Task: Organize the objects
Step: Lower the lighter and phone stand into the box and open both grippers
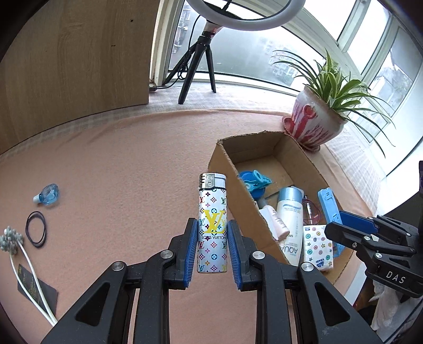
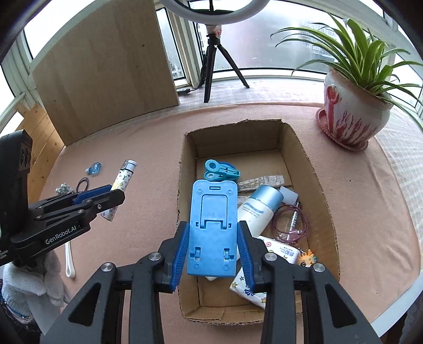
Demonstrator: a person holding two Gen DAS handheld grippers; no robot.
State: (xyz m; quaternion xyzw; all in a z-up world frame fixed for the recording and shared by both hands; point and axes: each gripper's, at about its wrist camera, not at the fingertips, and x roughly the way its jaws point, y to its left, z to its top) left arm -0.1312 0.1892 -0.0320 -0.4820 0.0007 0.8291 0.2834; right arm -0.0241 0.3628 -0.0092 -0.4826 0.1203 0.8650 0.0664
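Left wrist view: left fingers (image 1: 212,244) clamp a monogram-patterned lighter (image 1: 212,223); right fingers (image 2: 213,254) clamp a blue stand (image 2: 212,229).

Home window nook, potted plant (image 1: 316,120), ring light (image 1: 246,13) tripod, toiletries box (image 2: 264,132)

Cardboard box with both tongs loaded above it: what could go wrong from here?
1. The box is already crowded; the blue phone stand in the right tongs may land on the lotion bottle and sit proud.
2. The left tongs grip the lighter only low down; it could tip out.
3. Both tongs are close and could collide.
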